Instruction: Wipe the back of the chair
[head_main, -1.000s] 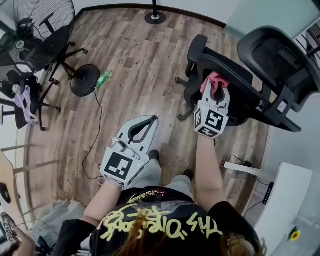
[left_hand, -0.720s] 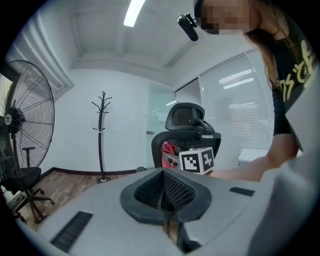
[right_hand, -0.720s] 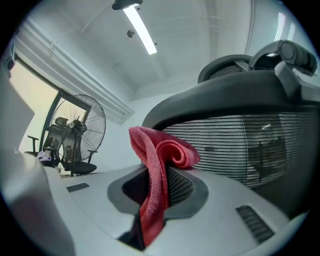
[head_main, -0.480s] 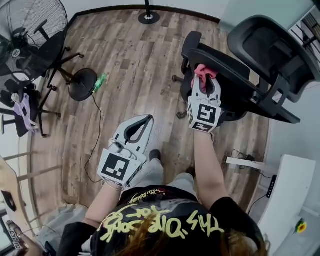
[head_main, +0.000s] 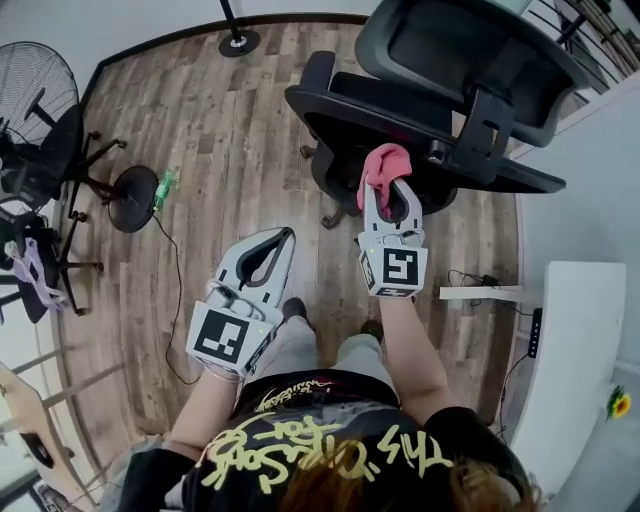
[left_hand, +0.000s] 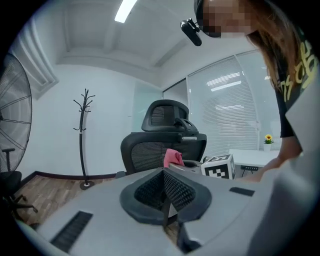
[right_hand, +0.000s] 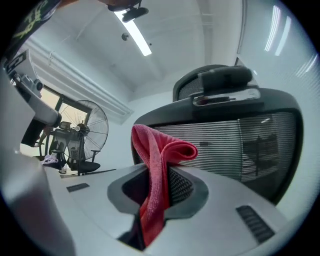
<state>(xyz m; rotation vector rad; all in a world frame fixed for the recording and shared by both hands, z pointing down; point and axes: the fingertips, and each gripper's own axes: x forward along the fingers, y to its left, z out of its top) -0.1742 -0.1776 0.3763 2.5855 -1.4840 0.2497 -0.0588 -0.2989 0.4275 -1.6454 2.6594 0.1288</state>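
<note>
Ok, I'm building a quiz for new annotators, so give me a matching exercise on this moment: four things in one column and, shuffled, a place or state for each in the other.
Things:
1. pink-red microfibre cloth
2. left gripper
3. black mesh-backed office chair
4. black pedestal fan

Places or states:
A. jaws shut, nothing between them
B. stands at the head view's left edge
C. pinched in the right gripper
D. directly ahead of the right gripper

Pairs: 1-C, 2-A, 3-D, 4-B.
</note>
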